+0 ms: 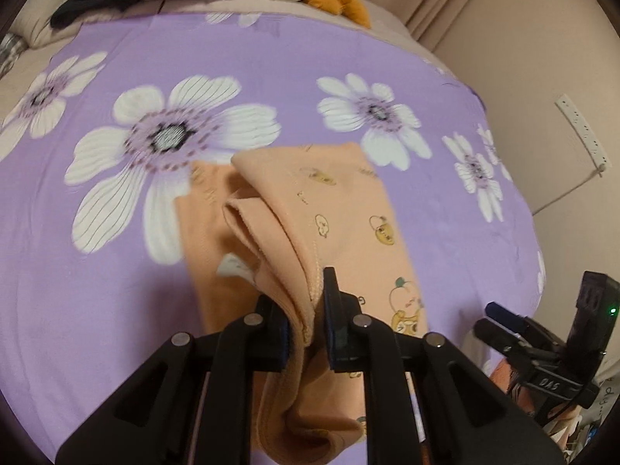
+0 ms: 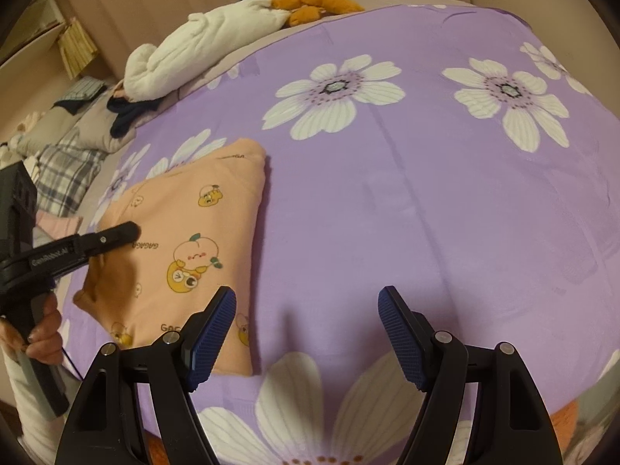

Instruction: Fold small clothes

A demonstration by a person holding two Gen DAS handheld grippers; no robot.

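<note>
- pinching a bunched fold of the peach cotton garment with cartoon fruit prints (image 1: 348,209), the left gripper (image 1: 306,310) has its jaws nearly closed, cloth squeezed between the pads.
- the garment lies on the purple bedsheet with big white flowers (image 2: 426,193), toward the sheet's left edge in the right wrist view, its held part lifted off the sheet and the rest lying flat.
- the right gripper (image 2: 308,333) hovers over bare sheet just beside the garment's near corner, jaws wide apart and gripping nothing.
- a white plush blanket (image 2: 201,46) and an orange soft toy (image 2: 310,4) sit at the sheet's far edge.
</note>
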